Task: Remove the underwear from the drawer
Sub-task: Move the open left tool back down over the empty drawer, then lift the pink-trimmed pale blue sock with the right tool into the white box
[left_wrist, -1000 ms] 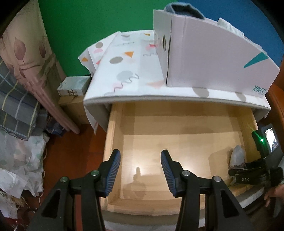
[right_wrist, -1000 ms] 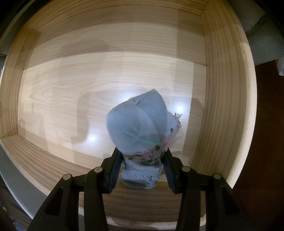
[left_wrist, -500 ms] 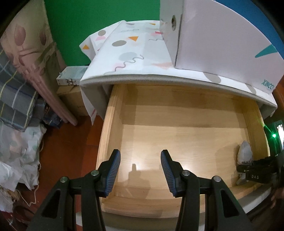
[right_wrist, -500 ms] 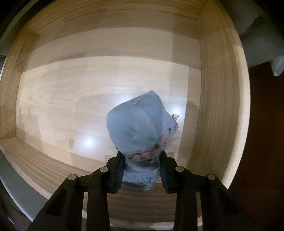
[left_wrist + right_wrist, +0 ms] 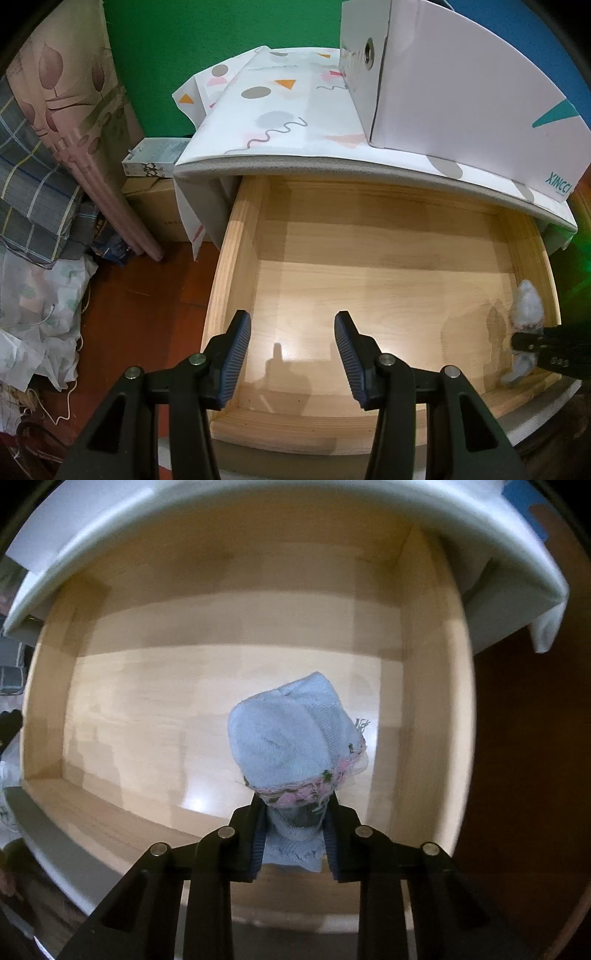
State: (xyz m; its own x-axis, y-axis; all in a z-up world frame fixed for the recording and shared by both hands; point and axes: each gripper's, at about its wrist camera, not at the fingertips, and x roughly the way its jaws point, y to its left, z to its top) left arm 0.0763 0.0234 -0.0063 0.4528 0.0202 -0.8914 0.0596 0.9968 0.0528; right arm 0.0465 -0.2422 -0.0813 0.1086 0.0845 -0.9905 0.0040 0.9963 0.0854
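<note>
Your right gripper (image 5: 293, 834) had its jaws narrowed onto the underwear (image 5: 291, 734), a bunched light-blue knit with pink trim. The bundle stood up out of the jaws toward the middle of the right wrist frame, its long axis running away from the gripper, with a frilled end hanging below the pads. It sat over the drawer (image 5: 432, 686) floor, close to the wooden wall at the right of that frame, and it looked lifted clear, though contact underneath could not be confirmed. In the left wrist view the underwear (image 5: 526, 306) appeared at the far right edge, well apart from your left gripper (image 5: 292, 354), which hung wide and empty above the drawer's front edge. The right hand was the nearer one; I judge the way out was upward over the front rim.
</note>
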